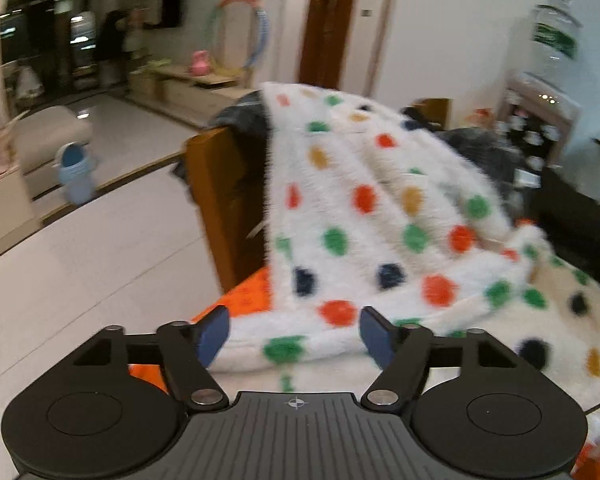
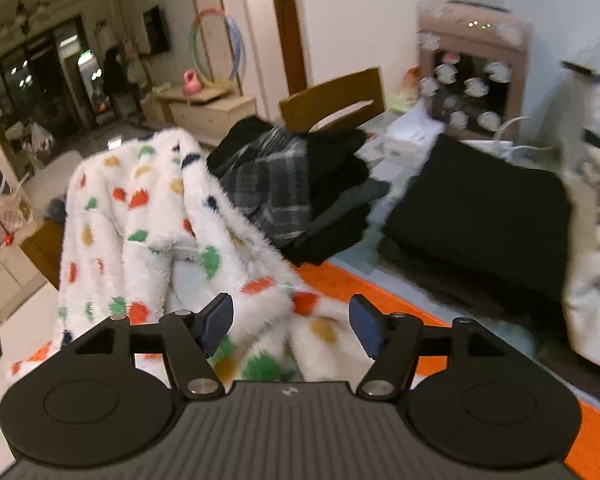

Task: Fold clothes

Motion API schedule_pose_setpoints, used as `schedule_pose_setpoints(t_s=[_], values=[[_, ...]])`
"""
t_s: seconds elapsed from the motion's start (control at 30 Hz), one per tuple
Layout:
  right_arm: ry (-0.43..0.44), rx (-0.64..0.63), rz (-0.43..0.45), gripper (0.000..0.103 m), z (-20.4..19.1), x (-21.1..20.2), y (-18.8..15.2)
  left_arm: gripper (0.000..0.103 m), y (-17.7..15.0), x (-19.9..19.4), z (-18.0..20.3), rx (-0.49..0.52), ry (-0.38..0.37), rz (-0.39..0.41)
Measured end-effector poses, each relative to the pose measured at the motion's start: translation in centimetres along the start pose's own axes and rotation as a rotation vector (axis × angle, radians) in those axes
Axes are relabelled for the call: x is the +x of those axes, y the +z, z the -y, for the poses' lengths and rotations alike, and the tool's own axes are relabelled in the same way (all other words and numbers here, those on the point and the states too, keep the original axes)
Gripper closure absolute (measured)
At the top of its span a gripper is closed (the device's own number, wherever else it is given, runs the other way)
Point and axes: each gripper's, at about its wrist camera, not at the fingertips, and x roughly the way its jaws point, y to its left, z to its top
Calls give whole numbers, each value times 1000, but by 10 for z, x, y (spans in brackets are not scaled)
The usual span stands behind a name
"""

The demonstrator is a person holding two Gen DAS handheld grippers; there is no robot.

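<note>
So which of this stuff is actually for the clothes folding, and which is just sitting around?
For the job: white polka-dot fleece; dark clothes pile; folded black garment; left gripper and right gripper, both open.

Lying about: wooden chair; hoop; water dispenser.

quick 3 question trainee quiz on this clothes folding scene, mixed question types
1. True or false: the left gripper has its jaws clamped shut on the fluffy white polka-dot garment.
2. Which lies beside the dotted garment? A. folded grey plaid cloth on dark clothes B. a pair of red boots C. a straw hat
3. Fill in: the surface under the garment is an ______ mat.

Key: 1 false, both the left gripper and the right gripper stand open over the fleece; 2 A; 3 orange.
</note>
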Motion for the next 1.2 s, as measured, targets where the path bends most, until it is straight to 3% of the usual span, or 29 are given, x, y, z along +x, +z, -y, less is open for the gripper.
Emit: schedule_pose_setpoints(t_s=[0.13, 0.33, 0.5, 0.67, 0.73, 0.77, 0.8, 0.83, 1.03, 1.2], values=[[-33, 48, 19, 32, 25, -54, -19, 18, -4, -1, 21, 111, -92, -6], [-127, 162, -35, 32, 70, -96, -89, 17, -29, 0, 57, 206, -185, -74], [-168, 241, -120, 32, 94, -93, -151, 17, -53, 4, 80, 270, -212, -116], [-143, 285, -196, 33, 101, -66, -193, 17, -72, -3, 93, 308, -213, -138], [-131, 285, -213, 41, 100, -54, -201, 16, -80, -5, 96, 311, -204, -151], [-125, 283, -219, 64, 99, -50, -204, 16, -84, -5, 97, 312, -196, -159], [-121, 286, -208, 85, 101, -50, -203, 16, -88, -5, 97, 312, -188, -169], [-117, 289, -197, 95, 102, -50, -201, 16, -92, -5, 97, 312, -180, -178], [-226, 207, 3, 97, 118, -100, -152, 17, -117, -7, 100, 297, -130, -214], [-358, 45, 119, 98, 137, -129, -92, 17, -117, -18, 103, 202, -132, -194]])
